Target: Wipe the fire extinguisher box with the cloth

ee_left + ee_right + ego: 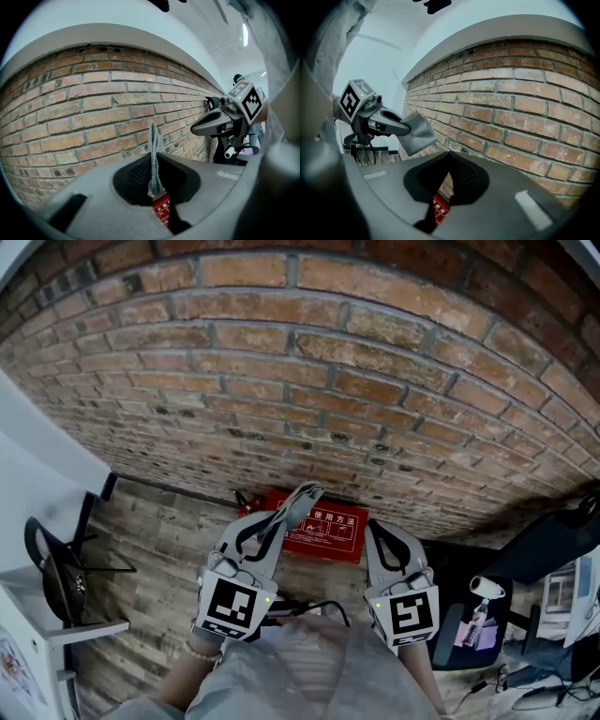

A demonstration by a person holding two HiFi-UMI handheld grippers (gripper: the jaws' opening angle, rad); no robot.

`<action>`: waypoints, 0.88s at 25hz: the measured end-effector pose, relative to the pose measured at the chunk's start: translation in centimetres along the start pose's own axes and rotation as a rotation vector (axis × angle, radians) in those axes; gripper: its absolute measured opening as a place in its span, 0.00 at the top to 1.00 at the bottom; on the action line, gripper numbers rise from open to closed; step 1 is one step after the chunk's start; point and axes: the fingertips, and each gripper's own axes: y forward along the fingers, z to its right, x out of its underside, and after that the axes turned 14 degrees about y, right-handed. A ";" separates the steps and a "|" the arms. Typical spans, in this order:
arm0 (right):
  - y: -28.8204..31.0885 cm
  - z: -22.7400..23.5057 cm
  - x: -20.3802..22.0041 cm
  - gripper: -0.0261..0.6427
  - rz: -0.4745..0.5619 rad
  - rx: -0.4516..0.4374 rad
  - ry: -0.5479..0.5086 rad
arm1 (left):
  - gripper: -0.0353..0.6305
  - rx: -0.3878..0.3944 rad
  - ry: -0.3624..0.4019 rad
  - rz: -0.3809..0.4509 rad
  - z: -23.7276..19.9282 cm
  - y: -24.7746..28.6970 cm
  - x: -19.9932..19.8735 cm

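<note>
Clamping the grey cloth [303, 499], the left tongs [287, 512] are closed on one edge of it. The cloth's free part sticks out past the tips, with its long axis in line with the tongs and pointing at the brick wall [328, 381]. In the left gripper view it shows edge-on, as a thin upright strip. The right gripper view shows it as a broader flap drooping from the tips.

The right tongs [374, 527] are held just beside the left pair and aimed the same way. Their tips are brought together with nothing between them (only a sliver of red shows through the gap below).

The red fire extinguisher box [328, 532] sits on the wooden floor [159, 549] at the foot of the wall, in front of and below both pairs of tongs. Its long axis runs along the wall, left to right in the head view. Its face with white lettering is turned up towards the camera. The cloth hangs in the air over the box's left end, and whether it touches the box cannot be made out.
</note>
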 end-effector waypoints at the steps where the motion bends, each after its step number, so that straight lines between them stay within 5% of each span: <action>1: 0.1 -0.1 -0.1 0.94 0.002 -0.005 0.000 | 0.93 -0.001 -0.001 0.001 0.1 0.1 -0.1; 22: 0.4 0.1 0.2 0.95 -0.020 -0.016 -0.036 | 0.93 0.023 -0.003 0.003 0.6 1.3 0.0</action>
